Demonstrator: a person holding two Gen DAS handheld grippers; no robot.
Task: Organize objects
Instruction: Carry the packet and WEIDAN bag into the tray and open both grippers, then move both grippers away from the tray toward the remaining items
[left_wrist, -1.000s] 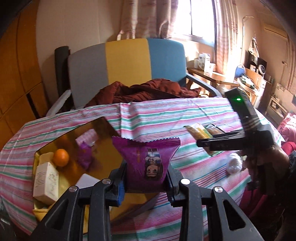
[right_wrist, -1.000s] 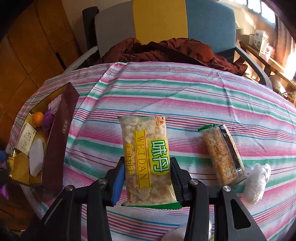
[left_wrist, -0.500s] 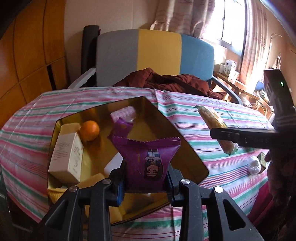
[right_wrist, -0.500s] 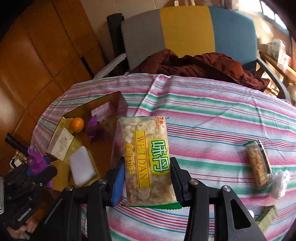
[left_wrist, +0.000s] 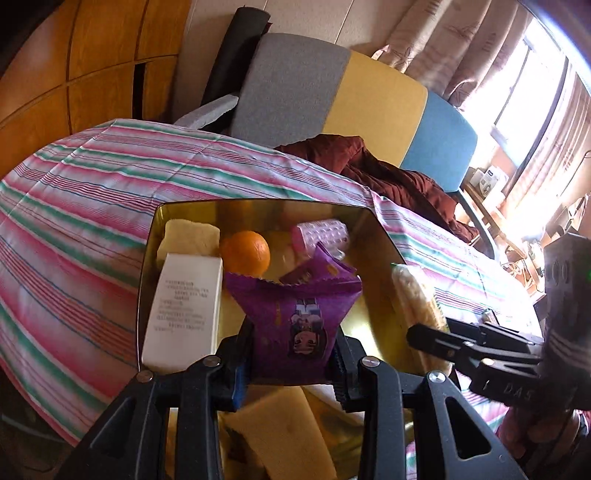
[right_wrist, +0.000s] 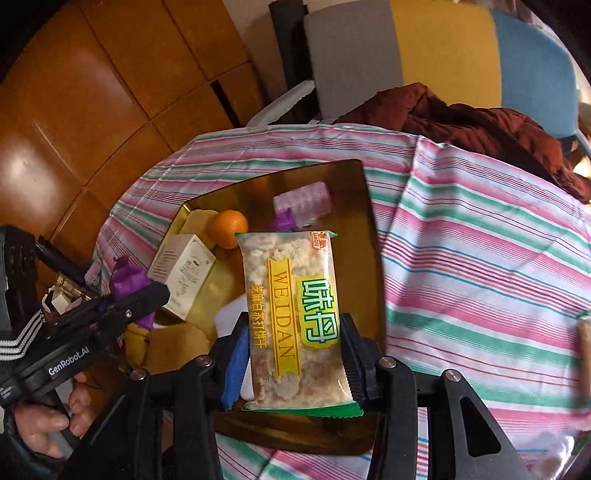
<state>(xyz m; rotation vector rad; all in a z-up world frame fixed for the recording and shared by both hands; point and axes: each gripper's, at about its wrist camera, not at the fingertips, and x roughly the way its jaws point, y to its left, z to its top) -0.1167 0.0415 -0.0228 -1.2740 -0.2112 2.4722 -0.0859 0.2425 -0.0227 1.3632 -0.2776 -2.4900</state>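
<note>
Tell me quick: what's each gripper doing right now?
Left gripper: shut on the purple snack packet.
Right gripper: shut on the Weidan cracker pack.

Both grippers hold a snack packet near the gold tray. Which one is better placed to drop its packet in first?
Probably the left gripper: its purple packet hangs over the gold tray. The right gripper holds its cracker packet nearer the tray's edge.

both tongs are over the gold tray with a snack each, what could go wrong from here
1. The left tongs and right tongs crowd the same shiny gold tray; they may bump.
2. The tray already holds a round orange, a white printed box and a pink blister pack, so the purple foil snack packet could land on them.
3. The long clear cracker packet with the yellow label hangs near the tray's edge and might drop half outside.
</note>
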